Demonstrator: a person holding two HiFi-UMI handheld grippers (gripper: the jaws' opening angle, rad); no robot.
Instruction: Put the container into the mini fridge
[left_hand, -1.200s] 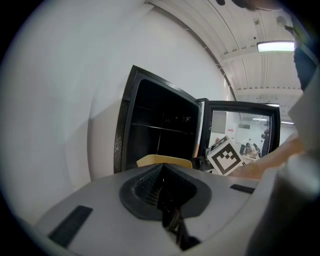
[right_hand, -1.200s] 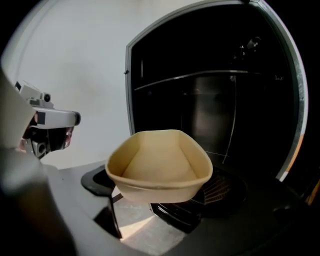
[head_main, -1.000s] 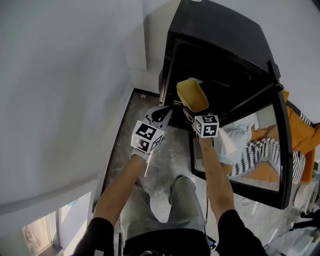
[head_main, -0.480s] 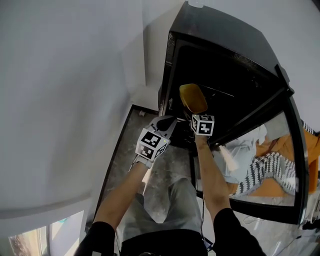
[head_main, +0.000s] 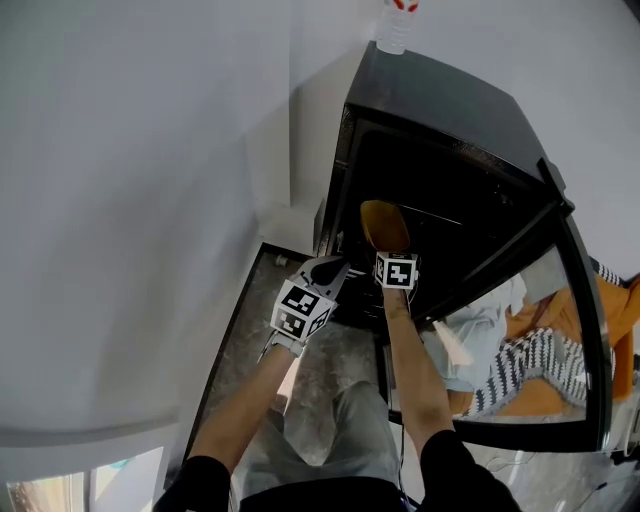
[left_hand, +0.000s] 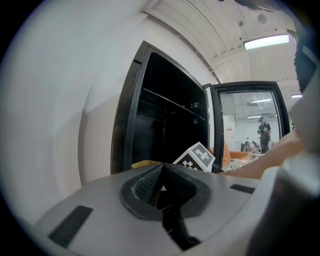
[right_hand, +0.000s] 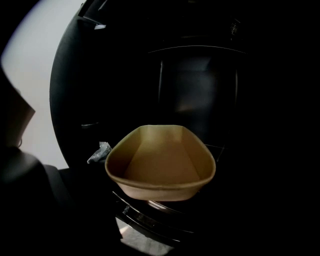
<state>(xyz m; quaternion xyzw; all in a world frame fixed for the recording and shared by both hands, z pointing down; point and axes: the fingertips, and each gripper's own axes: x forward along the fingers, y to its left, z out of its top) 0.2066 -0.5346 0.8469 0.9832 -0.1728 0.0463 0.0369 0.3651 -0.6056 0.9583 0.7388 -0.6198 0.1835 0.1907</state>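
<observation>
My right gripper (head_main: 388, 252) holds the tan oval paper container (head_main: 384, 224) in the mouth of the black mini fridge (head_main: 450, 100), with room on both sides. Only the right gripper view shows the dark depth behind. My left gripper (head_main: 332, 268) has its jaws together, with nothing between.

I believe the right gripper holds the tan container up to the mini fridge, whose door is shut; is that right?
Not quite: the head view shows the door standing open. The right gripper does hold the tan container up to the mini fridge.

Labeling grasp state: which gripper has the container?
The right gripper: it holds the tan container at the open mini fridge. The left gripper is shut on nothing, beside it.
</observation>
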